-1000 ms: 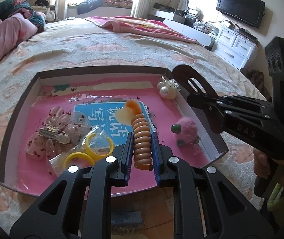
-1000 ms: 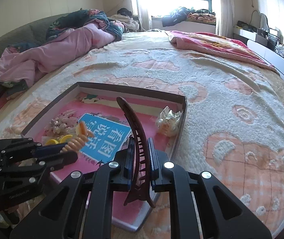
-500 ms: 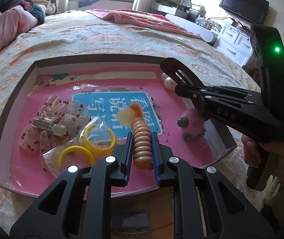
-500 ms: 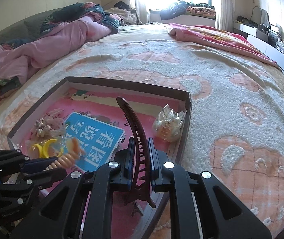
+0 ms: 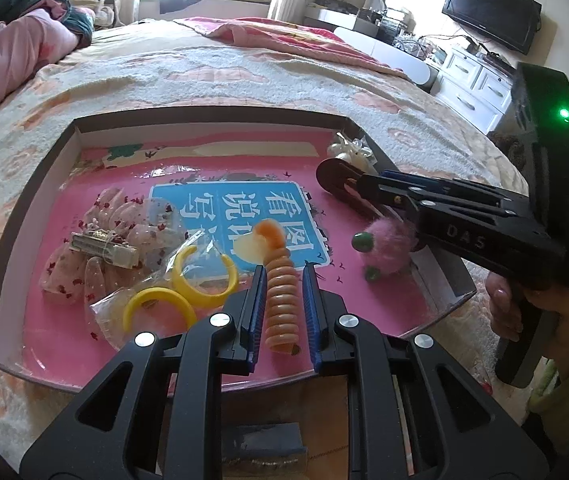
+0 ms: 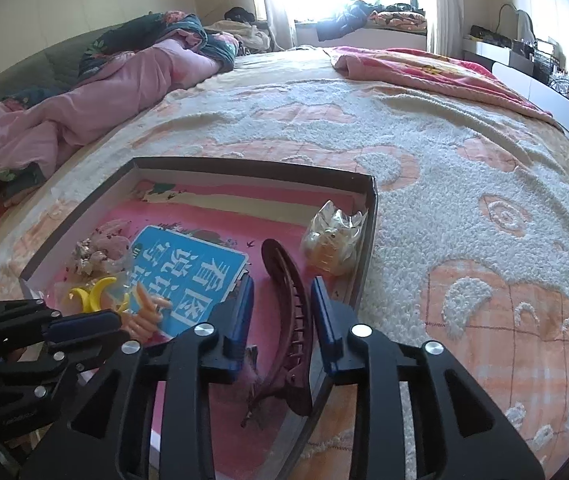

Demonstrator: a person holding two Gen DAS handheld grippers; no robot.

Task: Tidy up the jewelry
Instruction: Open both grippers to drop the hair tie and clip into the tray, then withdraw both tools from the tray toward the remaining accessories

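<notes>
- Left wrist view: the left gripper [image 5: 282,312] is held low over the near edge of the tray [image 5: 28,216]; its blue pads flank an orange spiral hair clip [image 5: 280,300]; a narrow gap shows on each side, so the jaws are nearly closed but whether the clip is truly pinched cannot be told; the clip's pale tip lies over the blue card [image 5: 240,224] at the tray's middle; yellow rings in a clear bag [image 5: 180,296] lie toward the near left corner, a flowered barrette [image 5: 104,248] toward the left edge, a pink pompom [image 5: 384,244] by the right edge, a pearl bow [image 5: 350,152] in the far right corner.
- Right wrist view: the jaws of the right gripper [image 6: 282,308] are opening; the dark red claw clip [image 6: 288,320] stands between the pads, untouched on either side, its lower end resting near the tray's near right corner [image 6: 368,240]; the bagged bow [image 6: 332,240] sits against the right edge.
- Risk: the claw clip is judged liable to tip over the low right rim onto the bedspread [image 6: 464,200], its tail lying so close to the rim; the spiral clip may roll or spring aside if released carelessly, landing among the bagged rings.
</notes>
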